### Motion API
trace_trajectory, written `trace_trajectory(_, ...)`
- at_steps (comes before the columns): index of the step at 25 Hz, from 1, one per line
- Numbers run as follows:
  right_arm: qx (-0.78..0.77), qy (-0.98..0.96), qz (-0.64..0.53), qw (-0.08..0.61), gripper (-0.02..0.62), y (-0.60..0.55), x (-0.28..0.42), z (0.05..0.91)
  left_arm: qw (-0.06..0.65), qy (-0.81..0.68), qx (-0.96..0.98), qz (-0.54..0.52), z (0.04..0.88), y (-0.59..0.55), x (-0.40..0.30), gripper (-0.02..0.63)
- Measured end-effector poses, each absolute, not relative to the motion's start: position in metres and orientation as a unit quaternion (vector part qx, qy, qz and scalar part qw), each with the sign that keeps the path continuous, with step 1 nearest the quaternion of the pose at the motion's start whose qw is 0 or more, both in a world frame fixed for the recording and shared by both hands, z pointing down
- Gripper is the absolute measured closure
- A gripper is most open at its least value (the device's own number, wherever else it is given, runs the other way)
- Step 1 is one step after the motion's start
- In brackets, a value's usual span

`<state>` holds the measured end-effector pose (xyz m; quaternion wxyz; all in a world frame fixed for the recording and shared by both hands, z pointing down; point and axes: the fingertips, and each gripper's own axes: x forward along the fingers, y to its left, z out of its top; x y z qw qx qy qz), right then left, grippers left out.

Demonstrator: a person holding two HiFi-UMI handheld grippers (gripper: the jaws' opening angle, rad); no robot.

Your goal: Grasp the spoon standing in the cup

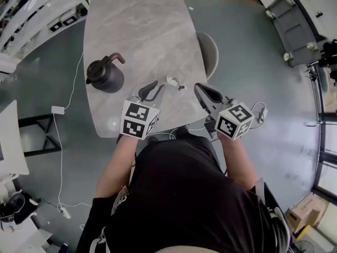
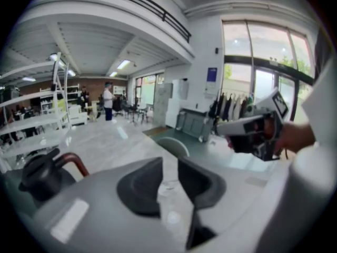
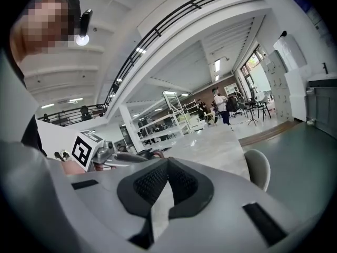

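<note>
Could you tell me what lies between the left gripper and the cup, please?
Only bare tabletop; the head view shows nothing between the left gripper and the cup.

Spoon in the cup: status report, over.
Left tongs open, empty, pointed at the glass cup, short of it. Right tongs shut, empty. Spoon in the cup, untouched. Black kettle off to the left, not in the way.

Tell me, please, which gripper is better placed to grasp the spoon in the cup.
Probably left: the left gripper has its jaws apart, lined up on the cup; the right gripper is shut, off to the side.
</note>
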<state>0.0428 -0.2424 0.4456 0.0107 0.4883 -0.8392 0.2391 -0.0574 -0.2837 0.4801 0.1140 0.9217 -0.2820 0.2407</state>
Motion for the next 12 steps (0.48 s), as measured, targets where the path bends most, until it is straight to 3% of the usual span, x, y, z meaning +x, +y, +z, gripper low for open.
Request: trace_trajectory(12,0.490,-0.823,0.287,-0.004,0.600,-0.252,0.094,0.492,0.109,-0.186,0.912,0.348,0.556,-0.275,0.020,0.440)
